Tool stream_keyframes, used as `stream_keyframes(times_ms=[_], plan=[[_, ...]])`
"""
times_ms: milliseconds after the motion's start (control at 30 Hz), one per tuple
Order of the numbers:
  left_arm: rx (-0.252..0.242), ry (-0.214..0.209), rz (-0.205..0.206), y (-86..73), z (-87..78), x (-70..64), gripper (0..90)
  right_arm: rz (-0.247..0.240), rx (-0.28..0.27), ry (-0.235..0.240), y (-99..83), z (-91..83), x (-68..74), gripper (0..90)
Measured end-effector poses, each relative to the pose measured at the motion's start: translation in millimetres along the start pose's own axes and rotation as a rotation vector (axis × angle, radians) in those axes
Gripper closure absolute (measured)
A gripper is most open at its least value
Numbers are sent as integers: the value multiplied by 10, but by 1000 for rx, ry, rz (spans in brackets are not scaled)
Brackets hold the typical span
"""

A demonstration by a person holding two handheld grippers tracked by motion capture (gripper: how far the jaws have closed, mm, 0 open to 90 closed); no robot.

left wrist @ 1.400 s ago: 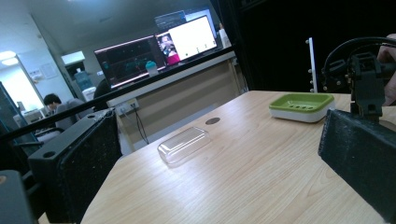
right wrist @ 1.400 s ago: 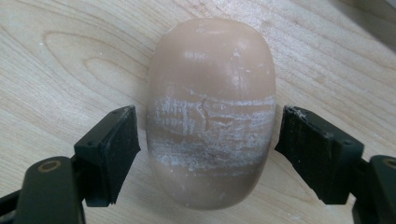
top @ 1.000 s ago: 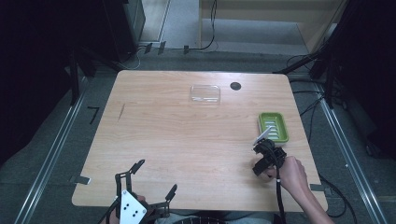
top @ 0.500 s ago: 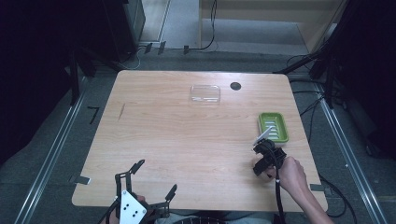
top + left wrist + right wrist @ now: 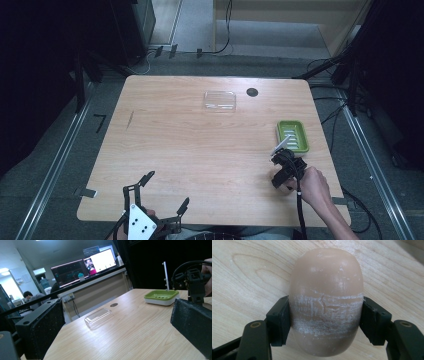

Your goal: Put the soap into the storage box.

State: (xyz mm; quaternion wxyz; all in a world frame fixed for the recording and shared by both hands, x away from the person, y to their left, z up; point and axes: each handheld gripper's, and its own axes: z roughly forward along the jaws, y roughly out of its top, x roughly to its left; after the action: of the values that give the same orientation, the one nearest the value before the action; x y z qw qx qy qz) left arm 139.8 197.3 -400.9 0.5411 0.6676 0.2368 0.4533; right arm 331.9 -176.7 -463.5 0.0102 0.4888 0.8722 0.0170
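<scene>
The right gripper (image 5: 284,172), near the table's (image 5: 200,150) right edge just on the near side of the green soap dish (image 5: 293,136), clamps what looks like a tan soap bar (image 5: 325,300) between both jaws, while the left gripper (image 5: 160,200) rests spread wide at the near-left edge.

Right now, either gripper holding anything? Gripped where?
The right gripper clamps a tan soap bar across its two long sides, near the end closer to the camera. The left gripper is open, holding nothing.
</scene>
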Motion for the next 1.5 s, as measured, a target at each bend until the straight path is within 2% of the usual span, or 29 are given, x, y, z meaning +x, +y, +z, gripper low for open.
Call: stream_keyframes(times_ms=[233, 700, 1500], plan=[[1, 2, 0, 1, 3, -4, 0, 8, 7, -3, -18, -74, -60, 336], [1, 2, -1, 0, 4, -4, 0, -21, 31, -11, -34, -104, -121, 336], [1, 2, -3, -1, 9, -6, 0, -7, 37, -21, -28, -281, -288, 336]])
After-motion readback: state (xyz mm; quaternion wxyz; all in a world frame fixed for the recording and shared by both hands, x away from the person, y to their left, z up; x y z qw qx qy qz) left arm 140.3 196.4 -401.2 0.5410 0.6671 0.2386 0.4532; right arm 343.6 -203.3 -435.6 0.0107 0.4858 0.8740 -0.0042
